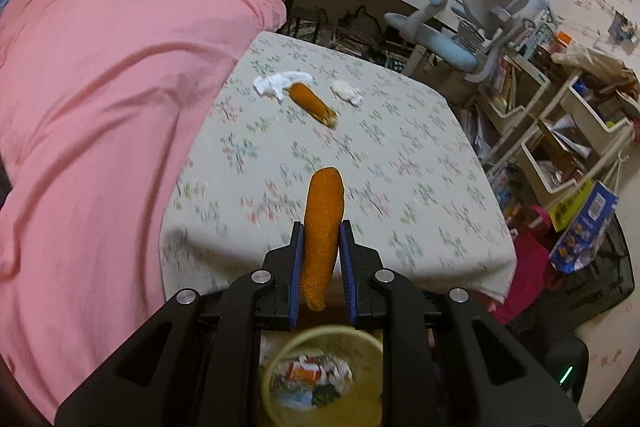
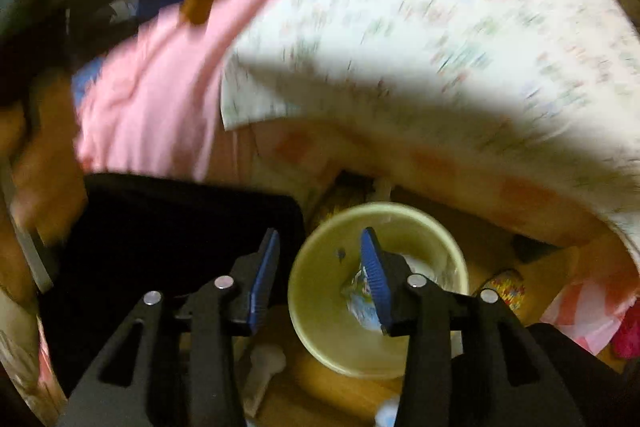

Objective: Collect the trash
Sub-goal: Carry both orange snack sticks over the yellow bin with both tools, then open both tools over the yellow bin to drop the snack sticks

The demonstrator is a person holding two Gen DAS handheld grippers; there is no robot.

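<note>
A cluttered bedroom fills the left wrist view: a bed covered by a pale floral sheet [image 1: 360, 147] runs through the middle of the frame, a pink blanket [image 1: 92, 115] heaped over the left side, and a desk with a blue-grey chair [image 1: 472, 27] in the upper right. In the lower middle, we see our left gripper [image 1: 320, 259] clamped on a fuzzy orange peel-like strip [image 1: 323, 227], which stands upright between the blue pads [image 1: 297, 263] and pokes out above and below them. Directly beneath, at the bottom edge, sits a yellow-green bin [image 1: 280, 355] with wrappers inside. Farther up the sheet lie a second orange piece [image 1: 312, 103], a crumpled white tissue [image 1: 280, 83] touching its upper end, and a smaller white wad [image 1: 346, 91] just to its right. The right wrist view is heavily blurred. Our right gripper [image 2: 320, 275] hangs in the lower middle with its jaws spread apart and nothing between them, over the near left rim of the same bin [image 2: 320, 327], where a crinkled wrapper [image 2: 360, 299] lies inside. The sheet's edge [image 2: 400, 67] drapes across the upper half.
</note>
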